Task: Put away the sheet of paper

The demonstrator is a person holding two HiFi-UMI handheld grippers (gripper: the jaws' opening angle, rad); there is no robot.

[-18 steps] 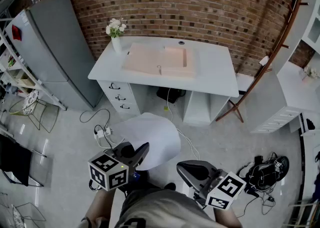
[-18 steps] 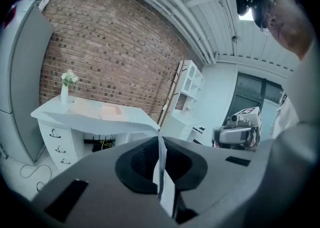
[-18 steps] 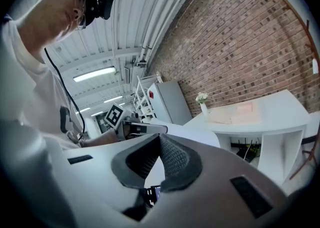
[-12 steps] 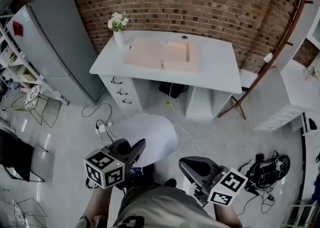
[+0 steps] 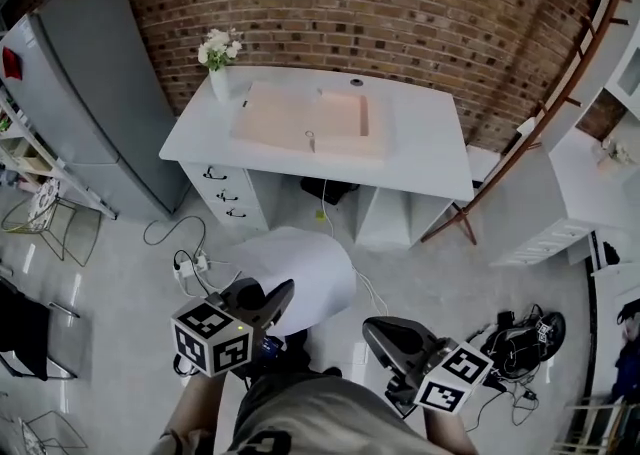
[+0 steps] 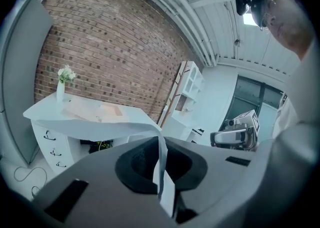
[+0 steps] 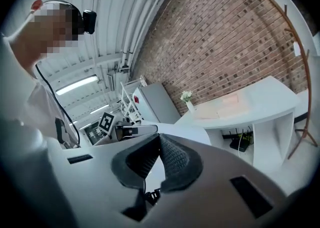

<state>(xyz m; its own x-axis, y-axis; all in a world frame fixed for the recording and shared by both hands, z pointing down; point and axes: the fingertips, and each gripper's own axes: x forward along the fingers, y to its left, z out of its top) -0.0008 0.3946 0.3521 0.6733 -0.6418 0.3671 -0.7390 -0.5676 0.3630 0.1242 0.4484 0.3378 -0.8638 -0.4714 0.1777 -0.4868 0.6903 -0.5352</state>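
One-handed: grips sheet of paper (image 5: 305, 278) by near edge in left tongs (image 5: 278, 293), spread forward from them. Holds right tongs (image 5: 385, 335) clenched, empty, alongside. Faces table (image 5: 425, 143) straight ahead, well apart; expect forward carry.

The head view is evenly lit, cool and a little dim, with soft shadow under the desk (image 5: 425, 143). Its wide lens bows the brick wall (image 5: 420, 13) into an arc. Both gripper views sit inside a dark round border. A ceiling lamp (image 7: 77, 85) glows in the right one, and whatever lies closest to each lens is soft.
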